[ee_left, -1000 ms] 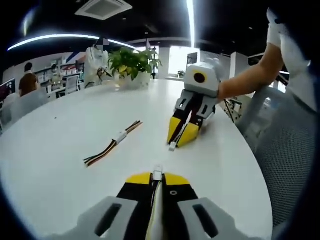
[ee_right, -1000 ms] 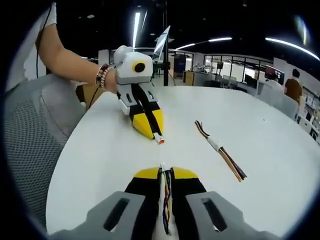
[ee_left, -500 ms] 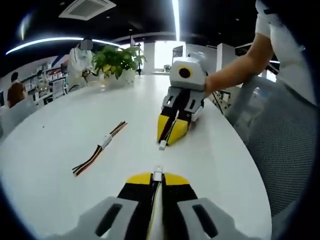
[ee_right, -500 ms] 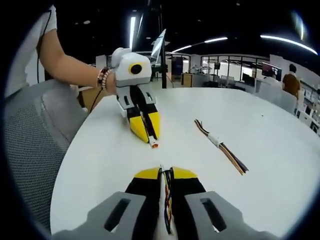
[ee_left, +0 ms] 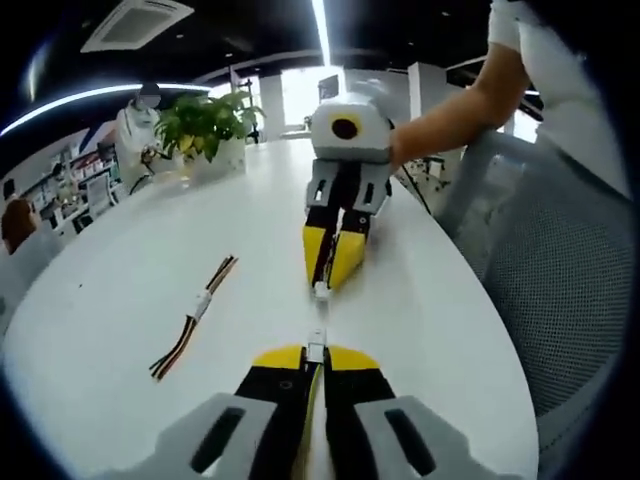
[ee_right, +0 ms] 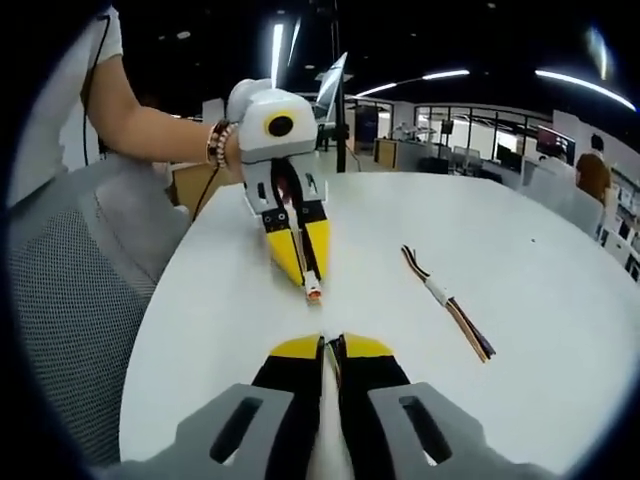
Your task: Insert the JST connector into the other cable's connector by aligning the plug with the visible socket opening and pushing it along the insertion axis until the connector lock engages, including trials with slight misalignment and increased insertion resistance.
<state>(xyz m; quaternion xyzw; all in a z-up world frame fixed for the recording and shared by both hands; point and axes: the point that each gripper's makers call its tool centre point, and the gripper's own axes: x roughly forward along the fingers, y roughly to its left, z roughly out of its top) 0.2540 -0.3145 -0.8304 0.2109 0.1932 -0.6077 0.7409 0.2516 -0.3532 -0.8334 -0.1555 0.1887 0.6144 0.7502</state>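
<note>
Nearest, the left gripper [ee_left: 316, 352] pinches its white connector [ee_left: 316, 349], now closer to the plug [ee_left: 321, 292] clamped by the right gripper [ee_left: 325, 287] opposite, over the white desk [ee_left: 120, 290], spare cable [ee_left: 193, 318] leftward.

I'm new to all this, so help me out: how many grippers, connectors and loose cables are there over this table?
Grippers: 2, left gripper and right gripper.
Connectors held in jaws: 2, left connector and right connector.
Loose cable bundles on the white table: 1, spare cable.
Total: 5.
</note>
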